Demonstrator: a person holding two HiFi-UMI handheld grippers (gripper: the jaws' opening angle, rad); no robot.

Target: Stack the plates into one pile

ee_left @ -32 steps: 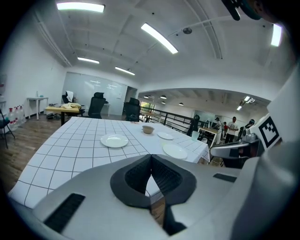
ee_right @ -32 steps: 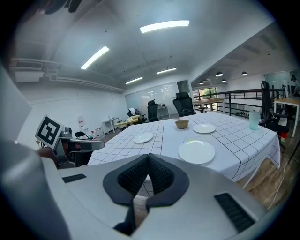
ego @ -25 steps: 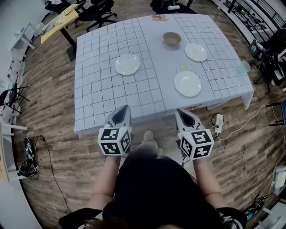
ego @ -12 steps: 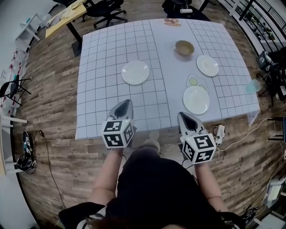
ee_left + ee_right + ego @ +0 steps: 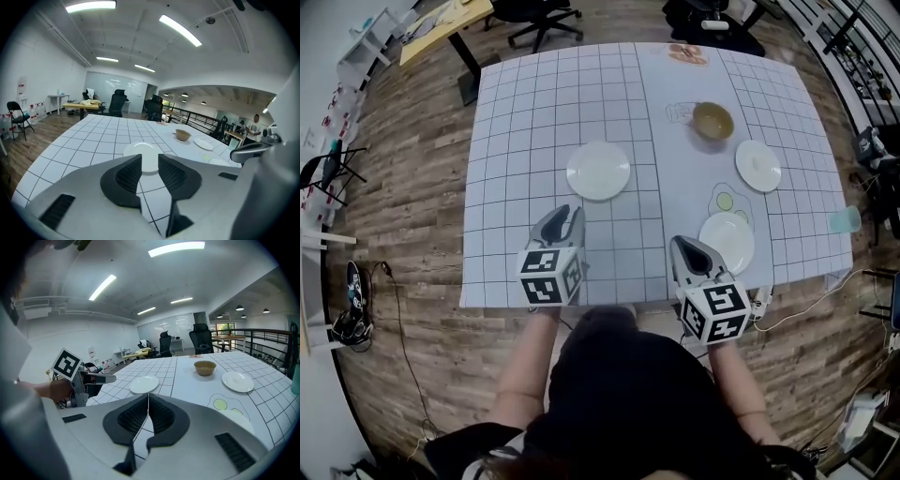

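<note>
The left gripper (image 5: 561, 216), its jaws just eased narrowly apart and empty, should open wider and meet the rim of the plate (image 5: 598, 171) left of the bowl (image 5: 712, 121) low. The right gripper (image 5: 690, 244) is closed and empty.

Three cameras, one table.
Head view stares steeply down from overhead, table (image 5: 534, 112) up at twelve o'clock; both gripper views ride low at its near edge, looking across the top toward the far side. All three catch the middle plate (image 5: 598, 171) and the bowl (image 5: 712, 121).
</note>
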